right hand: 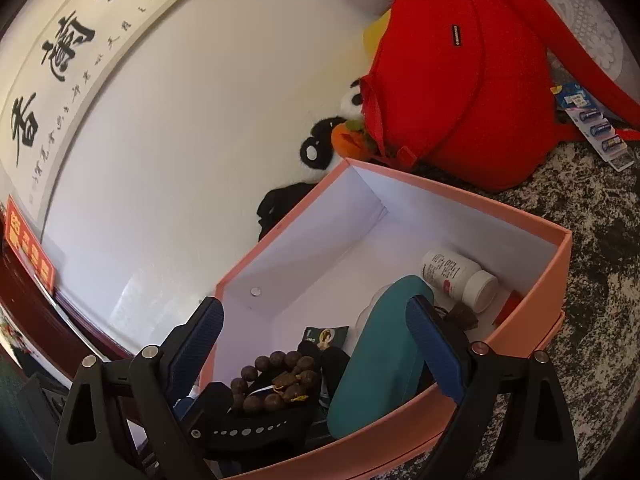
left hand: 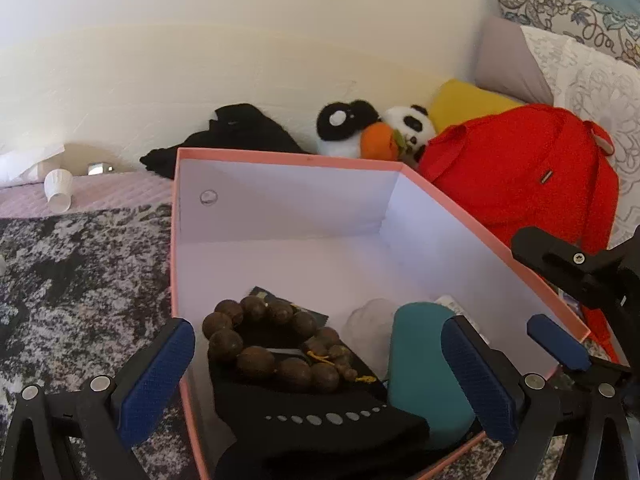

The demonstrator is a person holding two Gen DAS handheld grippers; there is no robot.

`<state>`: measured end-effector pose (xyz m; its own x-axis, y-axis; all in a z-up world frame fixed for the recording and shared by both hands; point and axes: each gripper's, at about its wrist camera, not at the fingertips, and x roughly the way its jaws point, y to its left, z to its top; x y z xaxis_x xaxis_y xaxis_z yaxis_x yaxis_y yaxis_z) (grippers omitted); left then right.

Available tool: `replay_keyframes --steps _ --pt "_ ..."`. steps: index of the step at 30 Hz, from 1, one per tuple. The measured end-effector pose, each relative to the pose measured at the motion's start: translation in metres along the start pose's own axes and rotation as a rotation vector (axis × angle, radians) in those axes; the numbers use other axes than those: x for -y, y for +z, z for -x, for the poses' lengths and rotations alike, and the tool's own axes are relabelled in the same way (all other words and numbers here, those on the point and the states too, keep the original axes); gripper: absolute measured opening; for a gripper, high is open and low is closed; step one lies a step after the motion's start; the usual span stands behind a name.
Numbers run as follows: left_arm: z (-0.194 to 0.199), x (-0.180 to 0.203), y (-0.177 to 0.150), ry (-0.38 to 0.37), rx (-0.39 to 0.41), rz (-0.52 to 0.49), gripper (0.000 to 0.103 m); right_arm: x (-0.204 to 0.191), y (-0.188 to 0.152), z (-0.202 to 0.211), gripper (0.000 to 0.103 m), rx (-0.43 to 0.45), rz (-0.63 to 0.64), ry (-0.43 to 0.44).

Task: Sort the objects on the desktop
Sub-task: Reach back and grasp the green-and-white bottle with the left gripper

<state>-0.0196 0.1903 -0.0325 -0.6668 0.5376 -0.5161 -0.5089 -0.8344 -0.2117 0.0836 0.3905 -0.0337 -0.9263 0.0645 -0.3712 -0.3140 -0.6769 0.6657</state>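
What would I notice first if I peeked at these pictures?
Probably the big red bag slumped against the wall behind the pink box. Next, the panda plush peeking out beside the bag. Inside the box, brown wooden beads lie next to a teal case.

We log two claws. Left claw [left hand: 318, 376]: jaws spread wide, nothing pinched, tilted downward. Right claw [right hand: 316, 344]: jaws likewise spread wide, nothing pinched, angled gently downward beside the left.
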Motion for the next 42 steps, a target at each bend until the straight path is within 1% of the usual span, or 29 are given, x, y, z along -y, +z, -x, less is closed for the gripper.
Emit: replay_keyframes --steps 8,11,15,18,23,25,27,29,32,33,34,35,38,41,42 --pt "0.013 -0.017 -0.003 0.03 0.028 0.024 0.102 -0.007 -0.005 -0.003 0.095 -0.014 0.004 0.006" --pt "0.018 -0.029 -0.005 0.079 0.037 0.039 0.102 -0.011 -0.008 -0.005 0.096 -0.017 -0.001 0.012" --pt "0.026 -0.057 -0.004 0.13 0.05 0.13 0.102 -0.018 -0.012 -0.008 0.098 -0.026 -0.015 0.021" --pt "0.032 -0.076 -0.004 0.165 0.052 0.172 0.102 -0.023 -0.016 -0.01 0.098 -0.038 -0.043 0.041" --pt "0.05 -0.109 -0.007 0.245 0.062 0.197 0.102 -0.042 -0.03 -0.013 0.098 -0.053 -0.042 0.071" --pt "0.058 -0.129 -0.01 0.3 0.064 0.205 0.102 -0.052 -0.037 -0.012 0.098 -0.054 -0.027 0.085" --pt "0.064 -0.148 -0.013 0.358 0.06 0.201 0.102 -0.066 -0.046 -0.007 0.098 -0.046 0.007 0.104" --pt "0.067 -0.17 -0.017 0.426 0.045 0.16 0.102 -0.084 -0.057 0.001 0.098 -0.038 0.054 0.132" --pt "0.067 -0.196 -0.03 0.528 0.022 0.022 0.101 -0.112 -0.074 0.012 0.098 -0.03 0.136 0.18" --pt "0.064 -0.207 -0.038 0.569 0.012 -0.047 0.102 -0.124 -0.082 0.016 0.098 -0.029 0.176 0.201" --pt "0.063 -0.217 -0.043 0.587 0.002 -0.076 0.102 -0.136 -0.09 0.018 0.098 -0.032 0.22 0.219" --pt "0.059 -0.23 -0.049 0.594 -0.018 -0.097 0.101 -0.148 -0.099 0.018 0.098 -0.037 0.265 0.233" --pt "0.046 -0.279 -0.056 0.607 -0.066 -0.11 0.1 -0.181 -0.128 0.011 0.098 -0.072 0.404 0.274" --pt "0.038 -0.315 -0.049 0.588 -0.07 -0.066 0.097 -0.198 -0.151 -0.006 0.098 -0.135 0.48 0.286" --pt "0.034 -0.325 -0.043 0.596 -0.067 -0.061 0.097 -0.202 -0.158 -0.012 0.098 -0.156 0.504 0.287"
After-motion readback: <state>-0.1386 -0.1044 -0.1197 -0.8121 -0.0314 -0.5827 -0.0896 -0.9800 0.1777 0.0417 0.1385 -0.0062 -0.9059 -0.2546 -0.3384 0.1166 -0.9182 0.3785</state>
